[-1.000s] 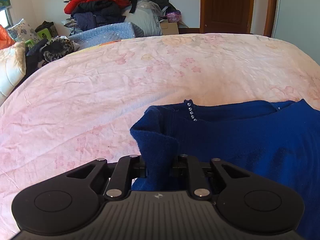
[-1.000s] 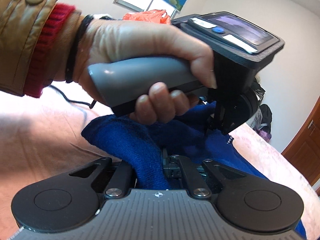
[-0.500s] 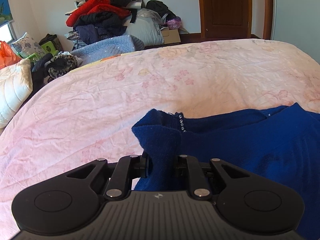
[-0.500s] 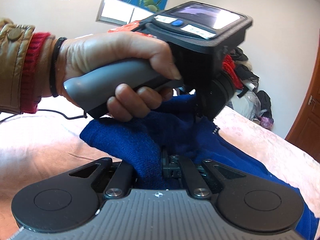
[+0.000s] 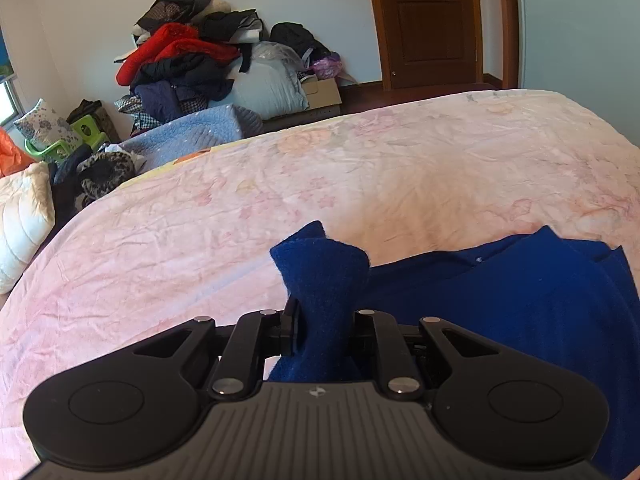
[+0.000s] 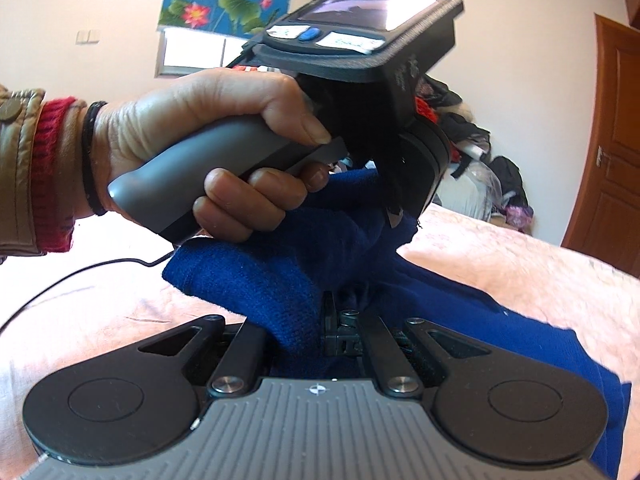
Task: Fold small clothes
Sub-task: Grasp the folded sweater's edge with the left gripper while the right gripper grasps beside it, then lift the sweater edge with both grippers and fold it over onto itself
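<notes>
The left claw (image 5: 326, 320) is pinching a bunched corner of the blue knitted garment (image 5: 520, 300), and a tuft of the fabric stands up above its 2 fingers. The right claw (image 6: 340, 320) is pressed together on another fold of the same garment (image 6: 280, 280), with the cloth bulging out to the left of its fingers. The garment lies on the pink floral bedspread (image 5: 280, 200), near the bed's front edge and towards its right side, its gripped parts raised off the cover. In the right wrist view the person's left hand (image 6: 192, 148) wraps the grey handle of the left device, just above the blue fabric. Beyond the bed's far edge a heap of clothes (image 5: 192, 64) sits against the wall, with a wooden door (image 5: 428, 20) to its right.
</notes>
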A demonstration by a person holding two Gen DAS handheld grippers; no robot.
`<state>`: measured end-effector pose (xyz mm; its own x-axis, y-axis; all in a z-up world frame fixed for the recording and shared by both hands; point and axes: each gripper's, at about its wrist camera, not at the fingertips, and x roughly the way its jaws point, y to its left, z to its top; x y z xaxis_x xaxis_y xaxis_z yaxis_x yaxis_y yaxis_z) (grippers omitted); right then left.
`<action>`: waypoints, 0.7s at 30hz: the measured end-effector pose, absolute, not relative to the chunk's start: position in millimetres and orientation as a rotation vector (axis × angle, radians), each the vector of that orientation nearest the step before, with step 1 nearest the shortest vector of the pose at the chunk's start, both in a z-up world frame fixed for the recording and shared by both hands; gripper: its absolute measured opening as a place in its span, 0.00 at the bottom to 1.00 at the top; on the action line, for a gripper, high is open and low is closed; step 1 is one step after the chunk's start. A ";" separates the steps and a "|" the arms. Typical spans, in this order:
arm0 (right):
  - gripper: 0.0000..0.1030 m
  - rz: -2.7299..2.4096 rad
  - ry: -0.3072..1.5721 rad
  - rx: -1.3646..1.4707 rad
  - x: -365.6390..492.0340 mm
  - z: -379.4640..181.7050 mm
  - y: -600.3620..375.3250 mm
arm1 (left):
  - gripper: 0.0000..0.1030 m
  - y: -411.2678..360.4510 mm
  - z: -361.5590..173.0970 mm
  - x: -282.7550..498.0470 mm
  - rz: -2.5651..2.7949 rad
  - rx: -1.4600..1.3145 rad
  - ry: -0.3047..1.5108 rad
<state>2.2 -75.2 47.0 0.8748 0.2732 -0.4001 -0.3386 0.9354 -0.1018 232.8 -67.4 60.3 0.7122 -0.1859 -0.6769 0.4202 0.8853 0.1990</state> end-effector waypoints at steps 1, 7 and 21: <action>0.05 0.316 0.392 -0.161 1.0 47.0 -80.0 | 0.15 -73.4 61.4 230.8 -0.347 0.358 0.701; 0.05 0.290 0.403 -0.090 -8.0 43.8 -104.4 | 0.15 -101.9 63.7 220.9 -0.370 0.376 0.689; 0.05 0.242 0.421 0.056 -27.4 36.5 -155.0 | 0.15 -158.0 61.8 201.7 -0.436 0.406 0.680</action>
